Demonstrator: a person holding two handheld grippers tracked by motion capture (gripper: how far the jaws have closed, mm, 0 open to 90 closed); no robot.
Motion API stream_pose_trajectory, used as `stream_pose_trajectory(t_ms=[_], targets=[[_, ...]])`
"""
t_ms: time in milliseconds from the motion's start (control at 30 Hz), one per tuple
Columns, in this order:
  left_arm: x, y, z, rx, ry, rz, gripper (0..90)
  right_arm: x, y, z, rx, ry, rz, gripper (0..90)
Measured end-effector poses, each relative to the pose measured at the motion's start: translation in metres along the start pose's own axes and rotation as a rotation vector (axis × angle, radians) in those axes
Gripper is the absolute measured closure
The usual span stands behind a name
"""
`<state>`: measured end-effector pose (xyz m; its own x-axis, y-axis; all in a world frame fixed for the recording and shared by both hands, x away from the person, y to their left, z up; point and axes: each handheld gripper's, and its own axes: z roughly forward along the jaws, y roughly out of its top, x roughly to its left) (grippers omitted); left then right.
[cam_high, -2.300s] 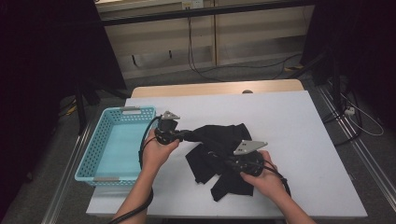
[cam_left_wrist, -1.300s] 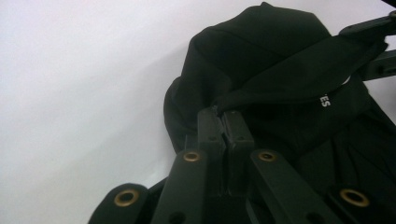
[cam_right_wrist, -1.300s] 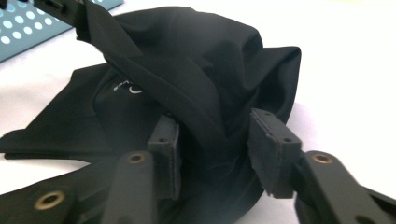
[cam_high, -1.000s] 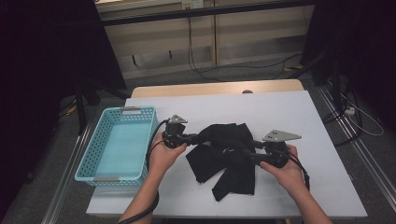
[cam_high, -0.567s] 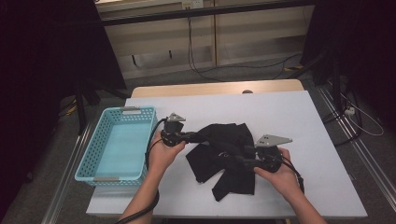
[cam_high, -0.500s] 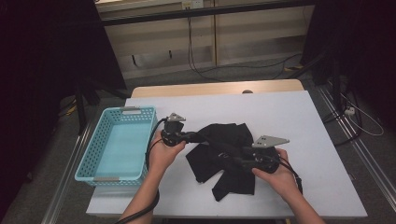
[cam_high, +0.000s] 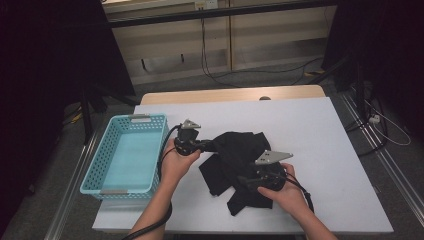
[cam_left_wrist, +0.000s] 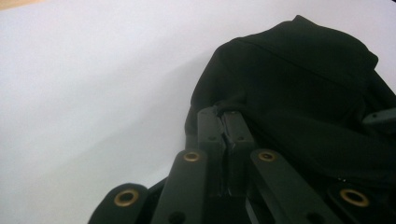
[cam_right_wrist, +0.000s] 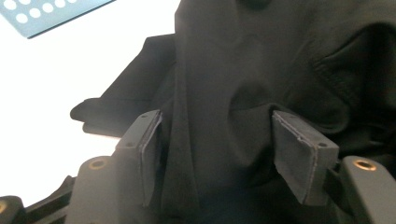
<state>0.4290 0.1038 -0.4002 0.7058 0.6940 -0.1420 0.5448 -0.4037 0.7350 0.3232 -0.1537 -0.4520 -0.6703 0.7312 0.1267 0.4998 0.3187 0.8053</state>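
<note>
A crumpled black garment (cam_high: 240, 150) lies mid-table, spreading toward the front edge. My left gripper (cam_high: 212, 145) is at its left corner, and in the left gripper view the jaws (cam_left_wrist: 224, 116) are pressed together on the cloth's edge (cam_left_wrist: 299, 84). My right gripper (cam_high: 245, 179) rests low on the garment's front right part. Its jaws (cam_right_wrist: 224, 140) have just been opening and stand apart, with a bunched fold of the black fabric (cam_right_wrist: 261, 56) lying between the grey pads (cam_right_wrist: 299, 154).
A light blue perforated basket (cam_high: 90, 172) stands empty at the table's left edge; a corner of the basket (cam_right_wrist: 42, 14) appears in the right gripper view. White tabletop (cam_high: 325, 130) stretches bare to the right and behind the garment. Cables trail from both grippers.
My right gripper has moved left from the garment's right side and settled lower on the cloth. The left gripper has kept still, holding its corner.
</note>
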Motion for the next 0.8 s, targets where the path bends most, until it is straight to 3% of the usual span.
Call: stream_pose_trajectory(t_ms=[233,500,533,633,800], targets=[[-0.001,0.001,-0.001,-0.012,0.004,0.0,87.9,0.008,0.0,0.005,0.021,0.018,-0.026,37.0],[0.002,0.002,-0.002,-0.021,0.008,-0.013,87.9,0.007,-0.003,0.006,0.043,0.012,-0.056,57.2],[0.002,0.002,-0.003,-0.02,0.008,-0.014,87.9,0.005,-0.003,0.005,0.046,0.01,-0.061,66.9],[0.004,0.002,-0.004,-0.018,0.007,-0.011,87.9,0.002,-0.004,0.004,0.053,0.024,-0.063,80.2],[0.006,0.003,-0.007,-0.024,0.008,-0.019,87.9,-0.008,-0.001,-0.006,0.027,-0.003,-0.054,84.7]])
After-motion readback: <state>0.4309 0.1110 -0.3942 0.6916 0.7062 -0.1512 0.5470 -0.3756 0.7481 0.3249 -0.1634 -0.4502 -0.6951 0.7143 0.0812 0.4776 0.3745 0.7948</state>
